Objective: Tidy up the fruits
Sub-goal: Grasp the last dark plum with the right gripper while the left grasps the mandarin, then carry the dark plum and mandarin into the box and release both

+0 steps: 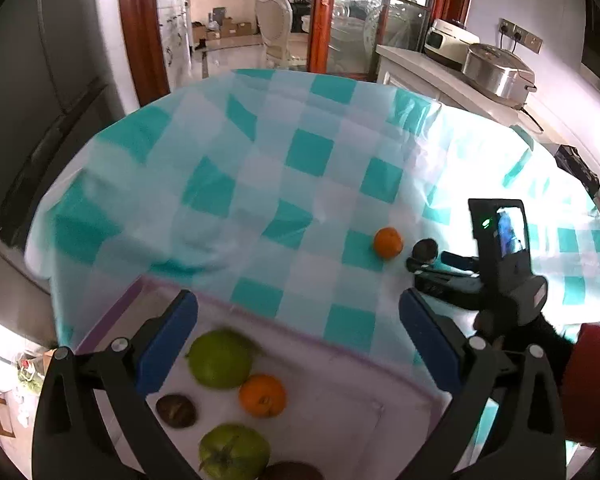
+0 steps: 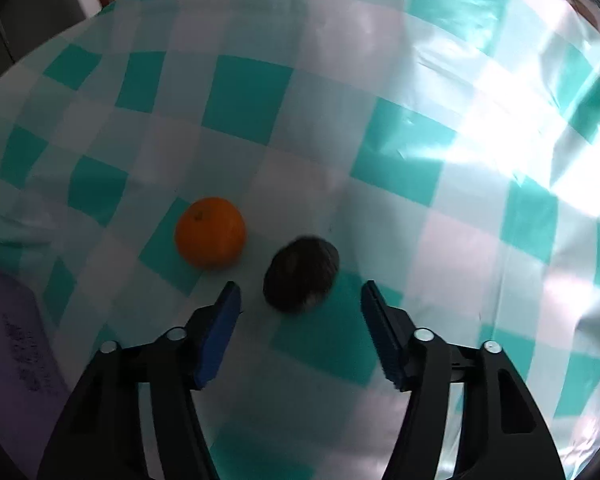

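Observation:
My left gripper (image 1: 298, 300) is open and empty above a shallow white tray (image 1: 340, 364) with a purple rim. In the tray lie two green fruits (image 1: 220, 358) (image 1: 234, 452), an orange (image 1: 262, 396) and a dark brown fruit (image 1: 176, 410); another dark fruit (image 1: 292, 472) shows at the bottom edge. On the checked cloth lie a second orange (image 2: 210, 232) (image 1: 388, 243) and a dark brown fruit (image 2: 302, 274) (image 1: 425, 249). My right gripper (image 2: 300, 292) is open, its fingertips on either side of that dark fruit's near part. The right gripper also shows in the left wrist view (image 1: 424, 268).
The round table wears a teal and white checked cloth (image 1: 308, 152). A counter (image 1: 452, 80) with a steel pot (image 1: 496, 68) and a white appliance stands at the back right. A dark fridge (image 1: 40, 100) stands at the left. A white chair (image 1: 276, 28) is behind the table.

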`<act>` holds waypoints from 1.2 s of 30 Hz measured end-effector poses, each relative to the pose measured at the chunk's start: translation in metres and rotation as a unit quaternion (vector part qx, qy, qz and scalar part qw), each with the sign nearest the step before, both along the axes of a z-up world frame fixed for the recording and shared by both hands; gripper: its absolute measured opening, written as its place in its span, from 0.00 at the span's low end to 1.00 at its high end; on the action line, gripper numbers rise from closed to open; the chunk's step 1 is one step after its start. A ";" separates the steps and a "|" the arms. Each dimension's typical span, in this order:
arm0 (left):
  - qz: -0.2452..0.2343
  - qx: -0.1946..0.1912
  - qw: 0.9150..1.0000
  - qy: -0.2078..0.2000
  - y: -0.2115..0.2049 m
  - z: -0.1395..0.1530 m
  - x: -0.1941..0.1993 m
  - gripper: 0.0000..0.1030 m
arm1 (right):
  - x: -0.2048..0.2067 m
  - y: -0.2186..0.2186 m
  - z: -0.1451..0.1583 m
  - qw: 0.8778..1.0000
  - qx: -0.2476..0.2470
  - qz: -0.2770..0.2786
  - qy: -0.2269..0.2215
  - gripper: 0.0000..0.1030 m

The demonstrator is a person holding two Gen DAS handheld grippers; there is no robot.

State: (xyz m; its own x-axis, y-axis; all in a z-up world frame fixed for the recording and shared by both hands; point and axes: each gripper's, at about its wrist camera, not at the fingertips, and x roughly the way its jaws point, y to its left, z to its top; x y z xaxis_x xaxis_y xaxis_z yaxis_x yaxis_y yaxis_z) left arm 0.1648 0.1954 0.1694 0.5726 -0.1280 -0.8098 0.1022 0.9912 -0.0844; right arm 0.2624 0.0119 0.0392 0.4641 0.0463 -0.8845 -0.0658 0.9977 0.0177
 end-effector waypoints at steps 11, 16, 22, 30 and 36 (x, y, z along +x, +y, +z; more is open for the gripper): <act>-0.064 0.002 0.989 0.131 -0.077 -0.036 0.123 0.98 | -0.041 -0.039 0.016 0.998 0.026 -0.042 -0.031 0.33; -0.130 0.032 0.966 0.221 -0.130 -0.098 0.160 0.95 | -0.085 -0.065 0.020 0.996 0.039 -0.072 -0.025 0.33; -0.130 0.067 0.955 0.257 -0.146 -0.145 0.174 0.71 | -0.123 -0.088 0.010 0.994 0.047 -0.097 -0.013 0.34; -0.132 0.040 0.966 0.217 -0.148 -0.148 0.172 0.40 | -0.141 -0.107 0.024 0.994 0.052 -0.095 -0.023 0.34; -0.139 0.014 0.978 0.152 -0.160 -0.091 0.135 0.39 | -0.165 -0.123 0.045 0.993 0.059 -0.093 -0.039 0.34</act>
